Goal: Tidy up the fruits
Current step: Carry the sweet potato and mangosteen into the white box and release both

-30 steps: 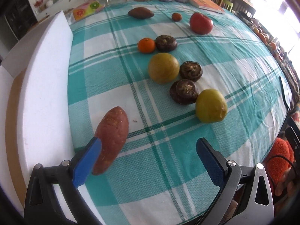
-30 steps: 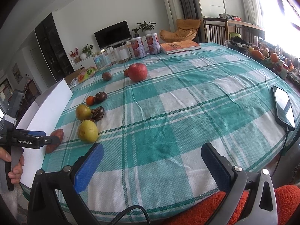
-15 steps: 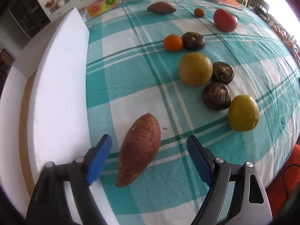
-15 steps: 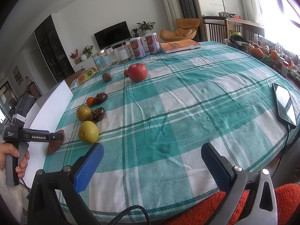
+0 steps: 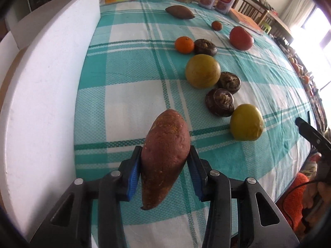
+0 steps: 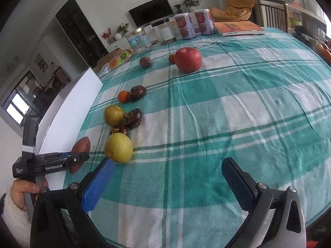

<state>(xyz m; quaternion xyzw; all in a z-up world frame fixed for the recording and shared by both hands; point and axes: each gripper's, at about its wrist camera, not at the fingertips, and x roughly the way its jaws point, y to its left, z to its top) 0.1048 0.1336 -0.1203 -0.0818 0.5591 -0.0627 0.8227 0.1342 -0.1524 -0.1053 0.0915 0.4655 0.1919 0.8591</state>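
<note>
Reddish-brown sweet potato (image 5: 165, 157) sits clamped between the blue pads of the left gripper (image 5: 164, 171), near the left edge of a table covered in a teal and white checked cloth (image 5: 128, 95). From the right wrist view it appears raised slightly off the cloth, though that is hard to confirm. The right gripper (image 6: 165, 184) hovers with its jaws spread wide, holding nothing, over the near middle of the table. Just right of the sweet potato lie two yellow-green round fruits (image 5: 246, 125) (image 5: 202, 70), three dark brown wrinkled fruits (image 5: 220, 102), and a small orange (image 5: 184, 44). Farther off are a red apple (image 5: 241, 38), a second sweet potato (image 5: 179, 12) and another small orange fruit (image 5: 216, 25). A white foam board (image 5: 41, 86) runs along the left side. The step in hand looks like the pickup of the sweet potato for sorting. The next move likely calls for carrying it, kept firmly pinched, to its group, perhaps beside the far sweet potato, without knocking the round fruits.
</note>
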